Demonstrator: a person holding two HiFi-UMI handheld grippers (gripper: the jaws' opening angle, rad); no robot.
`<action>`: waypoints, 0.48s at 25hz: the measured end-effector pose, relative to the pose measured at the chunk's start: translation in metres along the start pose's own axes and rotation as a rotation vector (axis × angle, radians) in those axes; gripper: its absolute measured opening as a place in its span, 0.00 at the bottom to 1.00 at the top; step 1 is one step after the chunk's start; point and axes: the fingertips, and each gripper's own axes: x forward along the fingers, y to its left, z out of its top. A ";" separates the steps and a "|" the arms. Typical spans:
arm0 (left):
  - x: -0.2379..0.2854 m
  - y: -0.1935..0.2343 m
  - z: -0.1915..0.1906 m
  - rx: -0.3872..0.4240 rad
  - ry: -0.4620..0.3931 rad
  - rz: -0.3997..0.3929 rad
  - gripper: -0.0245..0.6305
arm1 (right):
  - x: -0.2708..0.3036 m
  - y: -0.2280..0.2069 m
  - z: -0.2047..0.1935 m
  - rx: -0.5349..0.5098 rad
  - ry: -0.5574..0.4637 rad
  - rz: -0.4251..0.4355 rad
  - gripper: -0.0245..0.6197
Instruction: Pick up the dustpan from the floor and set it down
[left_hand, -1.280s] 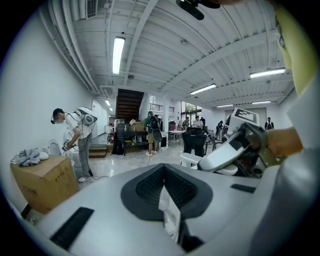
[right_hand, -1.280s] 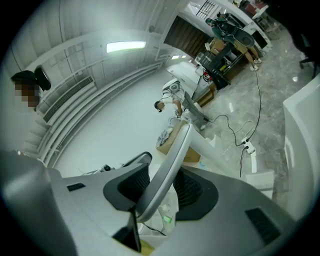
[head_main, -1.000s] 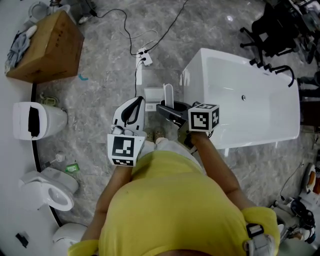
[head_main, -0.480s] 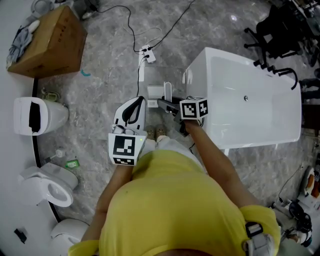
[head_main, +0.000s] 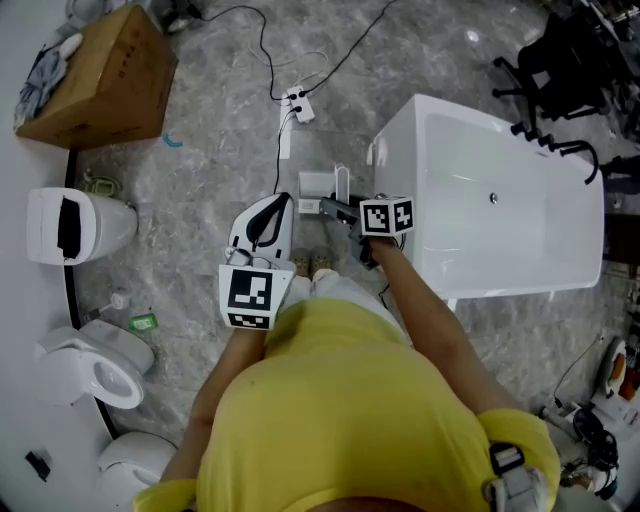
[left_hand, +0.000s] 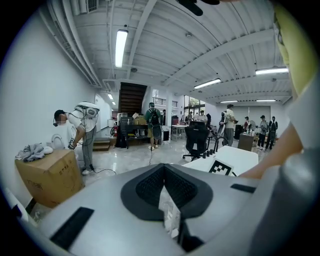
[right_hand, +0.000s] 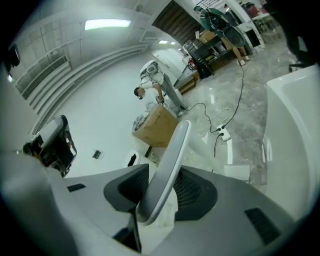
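Grips dustpan (head_main: 341, 182) handle in right gripper (head_main: 343, 210), lower than a second ago. Keeps left gripper (left_hand: 164, 172) closed, empty, in place.

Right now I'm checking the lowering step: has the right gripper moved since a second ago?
Yes. The right gripper has sunk toward the floor: its marker cube looks smaller and has slid left off the bathtub rim, dustpan handle clamped.
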 end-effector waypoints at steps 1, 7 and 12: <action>0.001 0.000 0.000 0.000 0.000 -0.001 0.04 | -0.001 -0.001 -0.001 0.000 0.000 -0.012 0.29; 0.006 -0.008 0.001 0.006 -0.005 -0.019 0.04 | -0.019 -0.017 -0.008 0.048 0.032 -0.144 0.47; 0.013 -0.014 0.005 0.014 -0.011 -0.041 0.04 | -0.052 -0.009 0.008 -0.038 -0.049 -0.245 0.48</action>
